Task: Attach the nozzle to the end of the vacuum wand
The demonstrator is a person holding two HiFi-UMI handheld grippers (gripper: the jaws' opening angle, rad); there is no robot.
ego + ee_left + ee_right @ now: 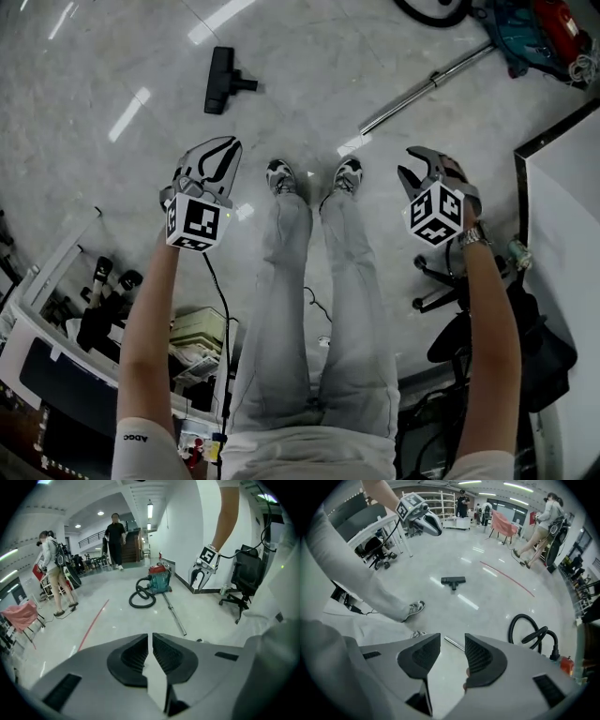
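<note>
Your left gripper (217,155) is pressed together and your right gripper (419,169) is spread; both are empty. The nozzle (221,80) lies on the floor (309,103) beyond the left one, and the vacuum wand (427,86) beyond the right, well apart. Neither is picked up, so the whole job remains.

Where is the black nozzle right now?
Head view: the nozzle lies on the floor at upper left, beyond the left gripper, well apart from the wand at upper right.

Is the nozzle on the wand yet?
Off. The nozzle lies alone on the floor, well apart from the wand.
</note>
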